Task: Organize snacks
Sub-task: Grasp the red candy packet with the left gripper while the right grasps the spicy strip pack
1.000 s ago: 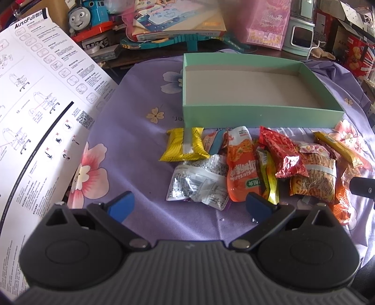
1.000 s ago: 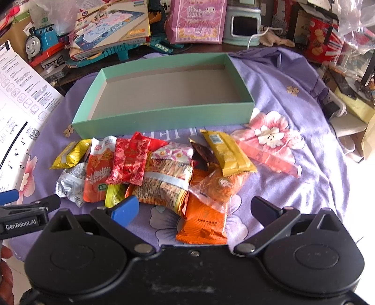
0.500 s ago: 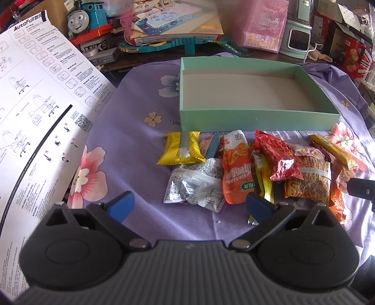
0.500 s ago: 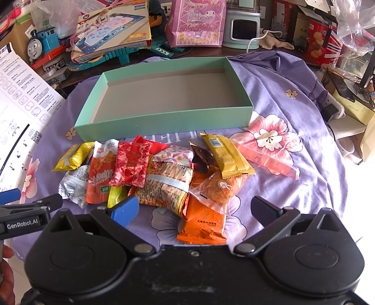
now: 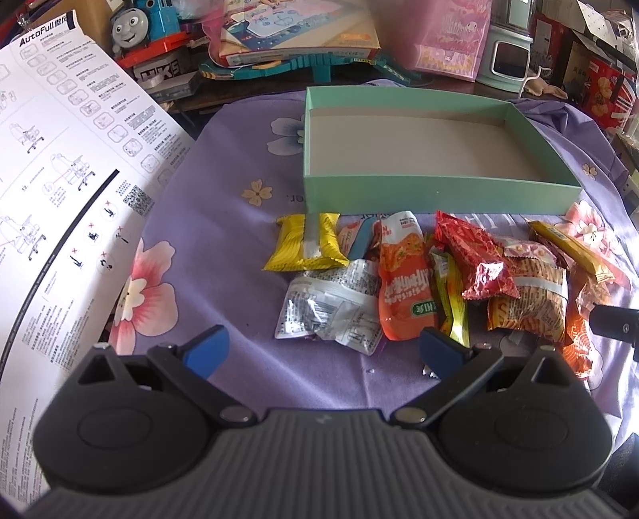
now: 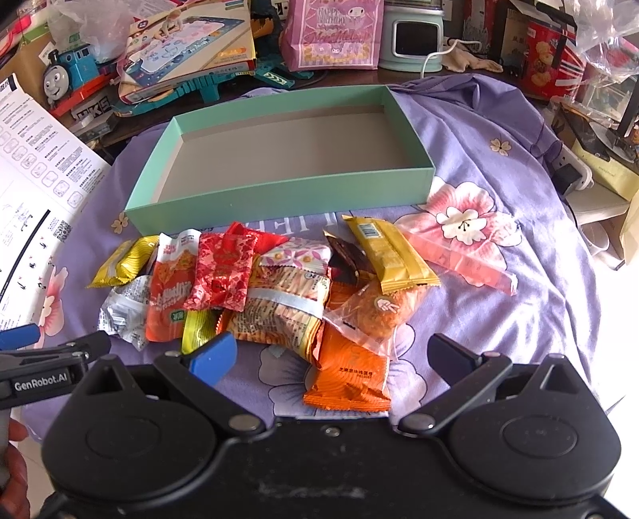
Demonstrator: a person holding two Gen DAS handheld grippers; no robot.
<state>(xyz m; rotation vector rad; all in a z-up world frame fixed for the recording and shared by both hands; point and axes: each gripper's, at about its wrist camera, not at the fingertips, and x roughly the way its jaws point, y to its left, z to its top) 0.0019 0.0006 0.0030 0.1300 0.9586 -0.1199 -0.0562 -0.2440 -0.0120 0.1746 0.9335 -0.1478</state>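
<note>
A pile of snack packets lies on the purple flowered cloth in front of an empty mint-green box (image 5: 439,195) (image 6: 279,203). In the pile are a yellow packet (image 5: 305,243), a silver packet (image 5: 331,307), an orange pouch (image 5: 403,279) (image 6: 169,291), a red packet (image 5: 475,259) (image 6: 223,271), a big noodle bag (image 6: 283,303), an orange packet (image 6: 351,379), a gold bar (image 6: 389,251) and a pink clear bag (image 6: 459,255). My left gripper (image 5: 323,353) is open and empty, just short of the silver packet. My right gripper (image 6: 333,357) is open and empty, over the orange packet.
A large white instruction sheet (image 5: 60,179) covers the left side. Toys, a Thomas train (image 5: 143,24), a book box (image 6: 187,44), a pink bag (image 6: 331,32) and a small mint appliance (image 6: 415,40) crowd the back. The left gripper's side shows in the right wrist view (image 6: 44,371).
Both grippers have drawn back and risen slightly, so the box and packets sit a little further away. Both stay open and nothing was picked up.
</note>
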